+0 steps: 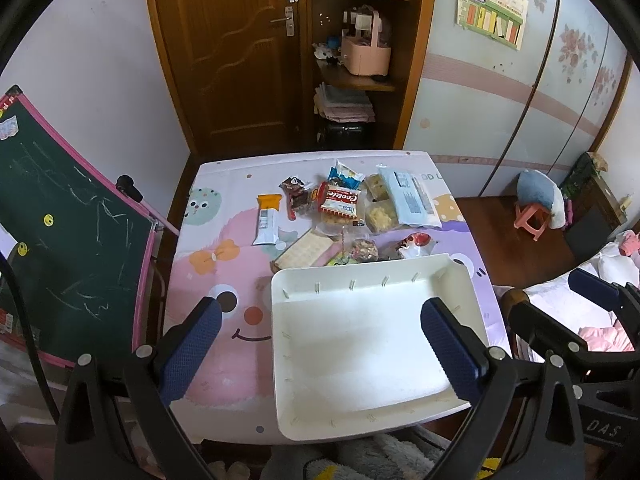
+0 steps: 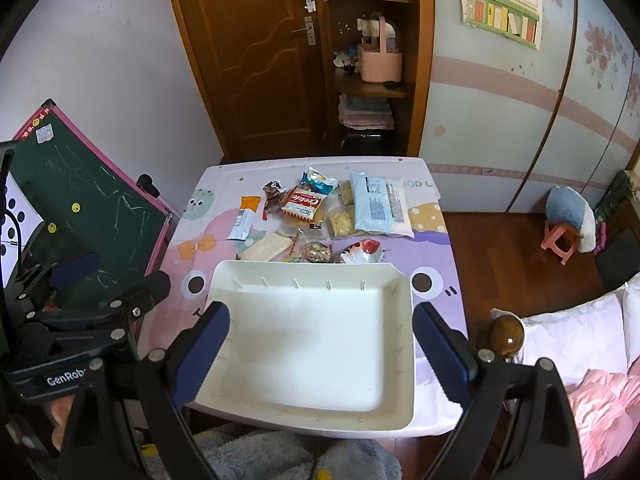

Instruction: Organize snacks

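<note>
The snacks lie in a loose heap toward the far half of the surface [image 2: 432, 280], which is covered with a pink and lilac cartoon cloth. In the middle of the heap sits a red-and-white Cookies packet [image 2: 303, 203], with a blue-and-white crinkled bag [image 2: 318, 179] just behind it and a dark, reddish wrapped sweet [image 2: 273, 197] to its left. Further left, apart from the rest, is an orange-and-white bar [image 2: 245, 217]. To the right lies a large pale-blue flat pouch [image 2: 378, 203], partly over clear packs of yellowish biscuits [image 2: 341, 221]. Nearer, a wafer pack [image 2: 267, 248], a small bag of mixed nuts [image 2: 315, 251] and a red-and-white wrapped piece [image 2: 362, 251] lie just beside the far rim of a white tray [image 2: 404, 320].

The tray takes up the near right part of the surface, and nothing is in it.

The left tongs [image 1: 320, 344] hang above the near edge, fingers spread wide, holding nothing. The right tongs [image 2: 320, 344] are likewise wide apart above the tray, with nothing in their grip.

A green chalkboard [image 2: 92, 208] with a pink frame leans at the left; a wooden door [image 2: 256, 56] and shelves [image 2: 372, 88] stand behind; a pink stool [image 2: 560, 240] is off to the right.
</note>
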The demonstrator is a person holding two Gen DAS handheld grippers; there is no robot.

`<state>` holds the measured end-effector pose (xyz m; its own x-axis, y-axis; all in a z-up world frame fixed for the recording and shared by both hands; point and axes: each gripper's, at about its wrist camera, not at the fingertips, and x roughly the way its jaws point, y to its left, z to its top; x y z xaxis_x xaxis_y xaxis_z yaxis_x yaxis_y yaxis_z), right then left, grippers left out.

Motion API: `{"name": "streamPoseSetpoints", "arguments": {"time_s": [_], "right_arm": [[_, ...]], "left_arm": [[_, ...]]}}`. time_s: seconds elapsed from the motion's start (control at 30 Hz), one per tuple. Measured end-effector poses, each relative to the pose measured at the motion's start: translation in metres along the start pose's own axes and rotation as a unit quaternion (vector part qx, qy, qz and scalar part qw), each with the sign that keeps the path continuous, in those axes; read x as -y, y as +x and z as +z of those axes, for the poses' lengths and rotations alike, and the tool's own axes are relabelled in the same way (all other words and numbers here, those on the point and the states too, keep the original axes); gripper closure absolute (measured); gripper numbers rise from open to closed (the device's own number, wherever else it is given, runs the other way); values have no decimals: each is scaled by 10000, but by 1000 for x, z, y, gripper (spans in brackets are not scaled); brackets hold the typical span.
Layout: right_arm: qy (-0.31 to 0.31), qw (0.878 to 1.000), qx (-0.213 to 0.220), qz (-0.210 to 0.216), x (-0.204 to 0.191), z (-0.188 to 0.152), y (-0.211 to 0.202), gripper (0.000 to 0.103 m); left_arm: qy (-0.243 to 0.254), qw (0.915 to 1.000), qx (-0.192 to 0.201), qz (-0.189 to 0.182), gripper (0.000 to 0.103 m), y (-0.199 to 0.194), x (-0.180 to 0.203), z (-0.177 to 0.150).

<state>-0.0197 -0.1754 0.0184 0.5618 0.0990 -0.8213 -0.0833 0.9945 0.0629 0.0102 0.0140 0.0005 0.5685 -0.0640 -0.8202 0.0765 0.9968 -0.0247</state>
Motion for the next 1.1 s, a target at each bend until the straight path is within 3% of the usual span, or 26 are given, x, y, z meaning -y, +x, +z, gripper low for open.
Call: {"name": "streamPoseSetpoints", "arguments": {"time_s": [0.33, 0.6, 0.8, 1.1], "right_arm": [[44, 9999, 4, -114, 28, 18, 13, 10], [-13, 9999, -111, -9, 51, 39, 34, 10], [-91, 9996, -228, 150, 66, 61, 61, 10], [-171, 9977, -584, 290, 79, 79, 114, 10]], "left_arm": [[-366, 9991, 189, 105, 4, 15, -5, 22], [-360, 9990, 219, 179, 4, 33, 2, 44], [-154, 9988, 267, 384, 4, 47, 17, 58], [-473, 9975, 12, 525, 4, 77, 2, 72]]}}
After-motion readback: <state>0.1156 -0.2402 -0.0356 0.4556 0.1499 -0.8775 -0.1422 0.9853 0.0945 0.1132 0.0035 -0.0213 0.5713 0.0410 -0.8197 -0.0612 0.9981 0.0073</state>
